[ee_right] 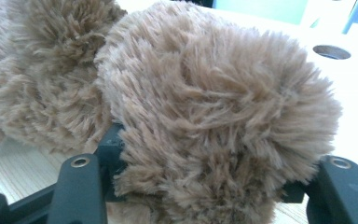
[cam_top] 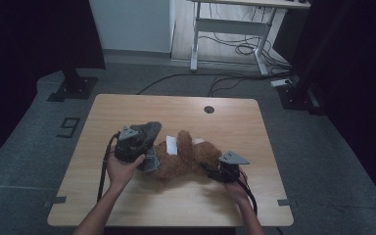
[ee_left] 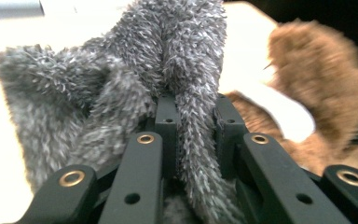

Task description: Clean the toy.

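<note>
The high view is taken from above the person's side of the table (cam_top: pixel 127 205), facing forward and down; the whole tabletop is framed at mid-frame, with floor and a desk frame (cam_top: pixel 230 29) at the top.

The left gripper view is taken along its own jaws at very close range; grey plush fabric (ee_left: pixel 121 84) is seen across the centre, and the brown plush toy (ee_left: pixel 326 88) at right.

The right gripper view is set equally close, against the brown plush toy (ee_right: pixel 205 116); the table's cable hole (ee_right: pixel 332 52) is seen upper right.

The brown plush toy (cam_top: pixel 186 159) is shared by all three views, the cable hole (cam_top: pixel 209 109) by two.
</note>
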